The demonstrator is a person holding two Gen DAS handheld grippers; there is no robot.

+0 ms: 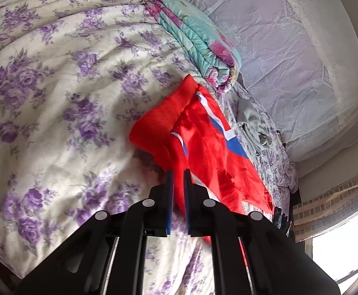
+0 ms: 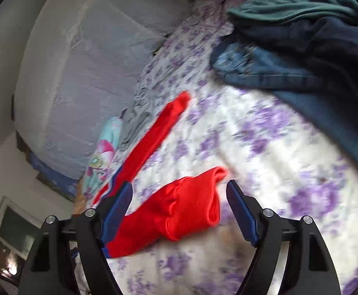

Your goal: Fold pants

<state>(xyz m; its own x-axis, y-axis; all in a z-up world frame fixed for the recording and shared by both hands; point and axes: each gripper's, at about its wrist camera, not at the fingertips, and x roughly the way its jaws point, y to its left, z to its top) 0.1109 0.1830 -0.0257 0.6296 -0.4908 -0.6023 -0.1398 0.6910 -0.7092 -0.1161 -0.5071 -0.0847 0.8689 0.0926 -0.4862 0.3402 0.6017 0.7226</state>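
- The left gripper [image 1: 178,172] sits nearest its own camera, its blue-padded jaws clenched on a fold of the red pants [image 1: 203,152], which rise between the pads and spread ahead and to the right of it.
- Ahead of that gripper the ribbed red cuff [image 1: 159,118] lies on the floral bedspread [image 1: 56,98], with a blue and white stripe [image 1: 225,132] running along the leg just right of it.
- Only the left wrist view shows the folded teal quilt [image 1: 198,39] farther ahead, a crumpled grey garment [image 1: 252,125] to the right of the pants, and the pale lace-patterned headboard covering [image 1: 289,61] beyond.
- The right gripper [image 2: 180,186] is released, its jaws spread wide and pressing on nothing; a bunched red cuff [image 2: 193,201] lies on the bedspread [image 2: 277,172] between them, close to the left pad.
- Ahead and left of the right gripper a long red leg [image 2: 159,132] stretches away across the bed.
- Only the right wrist view shows a heap of dark blue and green clothes [image 2: 302,49] ahead and to the right; the blur makes it hard to say, but one may be denim.
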